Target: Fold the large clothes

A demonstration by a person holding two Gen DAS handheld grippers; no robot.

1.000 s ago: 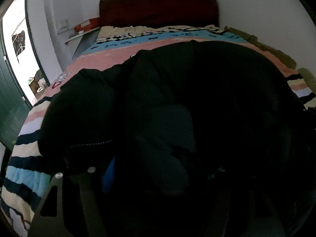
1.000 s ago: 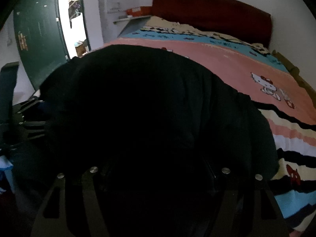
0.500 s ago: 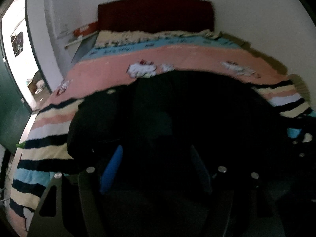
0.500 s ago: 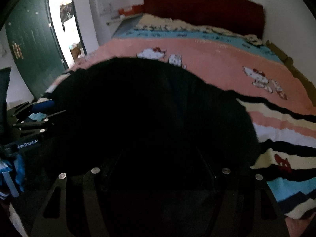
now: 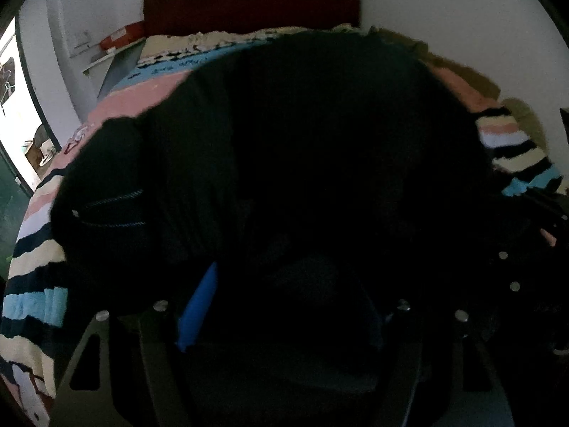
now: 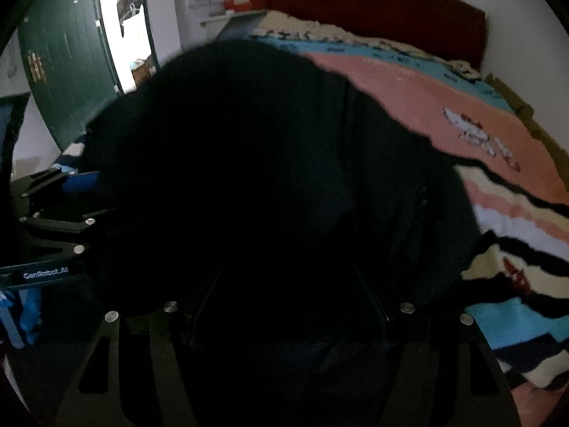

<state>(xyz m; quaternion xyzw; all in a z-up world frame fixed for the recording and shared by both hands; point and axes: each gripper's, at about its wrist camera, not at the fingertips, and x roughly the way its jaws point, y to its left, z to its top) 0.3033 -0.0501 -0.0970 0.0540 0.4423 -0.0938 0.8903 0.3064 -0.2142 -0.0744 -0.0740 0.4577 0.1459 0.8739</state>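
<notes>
A big black jacket (image 5: 320, 149) fills both wrist views, draped over the striped blanket (image 6: 498, 149) on the bed and bunched up right against both tools. The left gripper (image 5: 284, 306) has dark cloth heaped between its fingers, with one blue pad (image 5: 199, 309) showing beside the fabric; it looks clamped on the jacket, though the far finger is lost in shadow. At the right gripper (image 6: 284, 306) everything is black on black, so I cannot tell whether its fingers pinch the cloth or only sit under it. The step in hand seems to be carrying the near edge over the body of the jacket. To do it well, keep both tools level and apart so the edge stays taut, lay it down flat, and watch the zip pocket (image 5: 110, 210) does not crumple under
</notes>
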